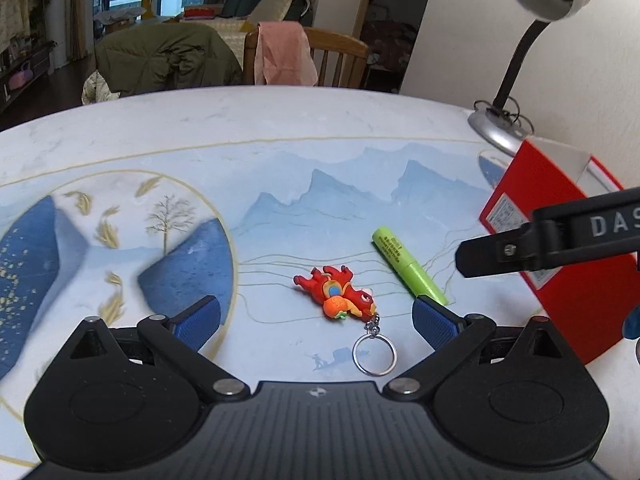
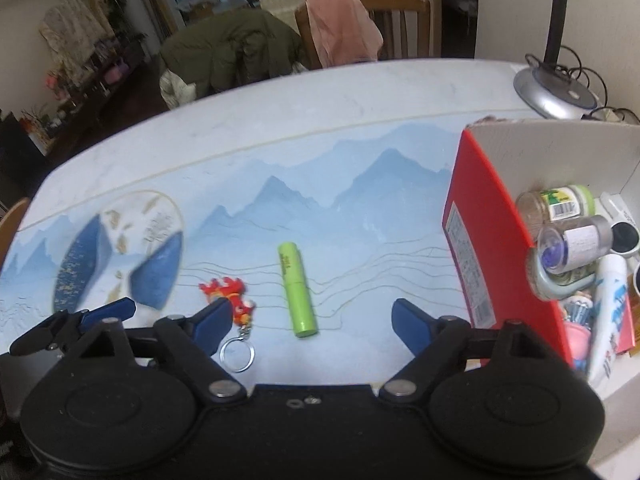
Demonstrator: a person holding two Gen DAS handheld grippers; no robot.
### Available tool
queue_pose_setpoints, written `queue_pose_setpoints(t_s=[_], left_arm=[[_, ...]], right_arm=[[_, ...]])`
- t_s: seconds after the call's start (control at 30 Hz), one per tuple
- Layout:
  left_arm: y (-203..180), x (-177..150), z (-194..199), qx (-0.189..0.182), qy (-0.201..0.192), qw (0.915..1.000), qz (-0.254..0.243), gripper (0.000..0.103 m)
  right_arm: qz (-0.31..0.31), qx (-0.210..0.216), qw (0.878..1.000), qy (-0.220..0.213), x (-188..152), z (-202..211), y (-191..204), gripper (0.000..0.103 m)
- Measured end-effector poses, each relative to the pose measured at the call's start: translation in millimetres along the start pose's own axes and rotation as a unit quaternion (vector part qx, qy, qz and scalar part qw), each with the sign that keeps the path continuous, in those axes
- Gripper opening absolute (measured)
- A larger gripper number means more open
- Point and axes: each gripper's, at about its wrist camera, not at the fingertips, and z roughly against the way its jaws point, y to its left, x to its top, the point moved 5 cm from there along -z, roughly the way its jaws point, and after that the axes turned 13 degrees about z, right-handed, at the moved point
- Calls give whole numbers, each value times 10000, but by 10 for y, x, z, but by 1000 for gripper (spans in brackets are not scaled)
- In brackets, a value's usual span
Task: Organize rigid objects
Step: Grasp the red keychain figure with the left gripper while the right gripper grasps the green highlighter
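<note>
Green marker (image 2: 297, 289), light, stiff and likely slippery, suits a mid-barrel grip; right gripper (image 2: 312, 316) and left gripper (image 1: 316, 320) jaws gape empty.

keychain figure (image 1: 338, 294): glossy moulded plastic, shiny metal ring
green tube (image 1: 408, 265): smooth matt plastic
red box (image 2: 492, 240): glossy card outside, plain white inside
table (image 1: 280, 120): smooth printed surface, marbled at far edge
gripper pads (image 1: 434, 324): blue, finely ribbed; black matt plastic arms
lamp base (image 2: 554, 94): brushed metal
</note>
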Motion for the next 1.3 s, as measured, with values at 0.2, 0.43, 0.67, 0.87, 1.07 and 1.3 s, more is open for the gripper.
queue_pose_setpoints(t_s=[0.2,0.43,0.67,0.87,1.07,1.3], left_arm=[[-34,2,-213,26,47,10000,-67,103],[-119,-41,-320,-42,-41,9989,-462,102],[-199,-53,-384,-56,-151,9967,-791,101],[-273,-110,-373,-71,-275,9935,-1101,89],[-327,-149,-355,-76,-362,9917,-1232,73],[-308,-154,-311,-89,-400,9915,-1233,55]], right_arm=[[113,9,9997,228,88,-283,31,77],[203,109,9989,418,153,-518,59,62],[408,121,9978,507,180,-637,133,43],[650,50,9966,503,193,-683,198,34],[948,-124,9941,508,196,-690,251,22],[966,-202,9940,478,170,-655,222,15]])
